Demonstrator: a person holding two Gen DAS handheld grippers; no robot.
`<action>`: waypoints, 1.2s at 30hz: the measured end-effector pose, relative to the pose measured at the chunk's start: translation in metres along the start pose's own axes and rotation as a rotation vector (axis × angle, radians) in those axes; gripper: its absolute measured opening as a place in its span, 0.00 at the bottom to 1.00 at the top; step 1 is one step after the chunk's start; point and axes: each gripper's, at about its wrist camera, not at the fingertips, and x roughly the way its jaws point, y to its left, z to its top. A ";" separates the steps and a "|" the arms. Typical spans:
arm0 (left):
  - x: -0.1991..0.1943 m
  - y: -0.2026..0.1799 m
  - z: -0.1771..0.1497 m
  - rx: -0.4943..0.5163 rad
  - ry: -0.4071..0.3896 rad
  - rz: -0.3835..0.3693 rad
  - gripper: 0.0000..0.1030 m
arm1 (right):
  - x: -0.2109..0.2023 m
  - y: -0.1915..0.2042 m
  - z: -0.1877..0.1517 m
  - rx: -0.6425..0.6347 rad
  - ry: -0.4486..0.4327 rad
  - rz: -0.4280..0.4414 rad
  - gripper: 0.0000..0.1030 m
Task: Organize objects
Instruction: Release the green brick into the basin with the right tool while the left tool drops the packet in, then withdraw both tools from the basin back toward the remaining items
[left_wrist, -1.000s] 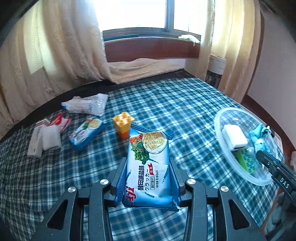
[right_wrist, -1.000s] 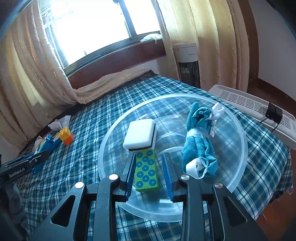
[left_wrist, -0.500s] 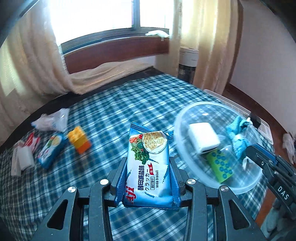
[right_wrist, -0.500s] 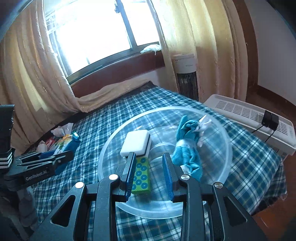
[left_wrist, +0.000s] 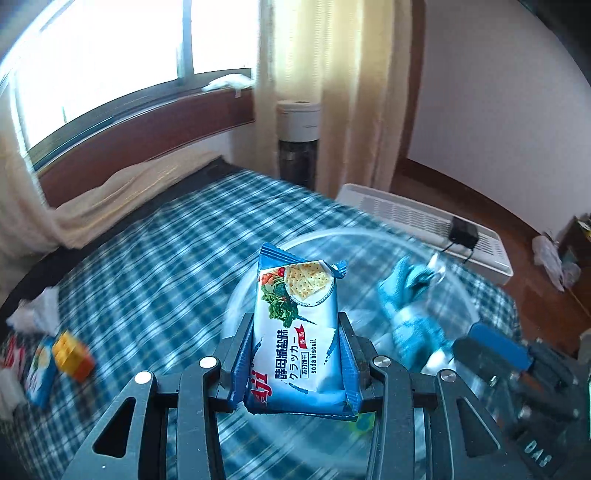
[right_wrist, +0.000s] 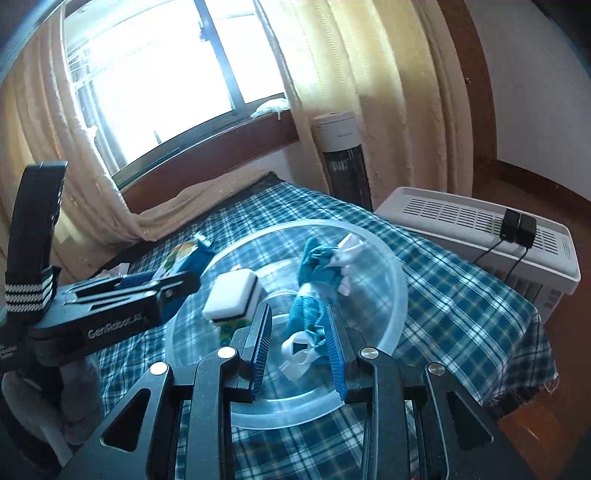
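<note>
– What is seen of the biscuit packet?
– A glossy film wrapper, smooth, crimped at its ends. It is gripped between ribbed blue pads, probably rubber, on matt black plastic.

– And the bowl?
– Clear, smooth plastic with a shiny rim. A soft teal cloth and a matt white sponge block are held in it.

– The bed cover?
– Woven plaid fabric, matt. The curtains are shown as coarse, textured cloth.

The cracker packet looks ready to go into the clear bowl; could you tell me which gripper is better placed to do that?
Left. The left gripper already clamps the cracker packet over the clear bowl; the right gripper holds nothing.
</note>
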 end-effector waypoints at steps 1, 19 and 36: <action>0.002 -0.003 0.004 0.006 -0.003 -0.013 0.43 | 0.000 -0.002 0.000 0.004 0.000 -0.002 0.30; 0.002 -0.008 0.030 0.020 -0.085 -0.091 0.74 | -0.001 -0.004 -0.001 0.039 0.007 -0.009 0.30; -0.028 0.044 0.007 -0.070 -0.090 0.031 0.96 | -0.001 0.024 -0.001 0.009 0.017 0.020 0.31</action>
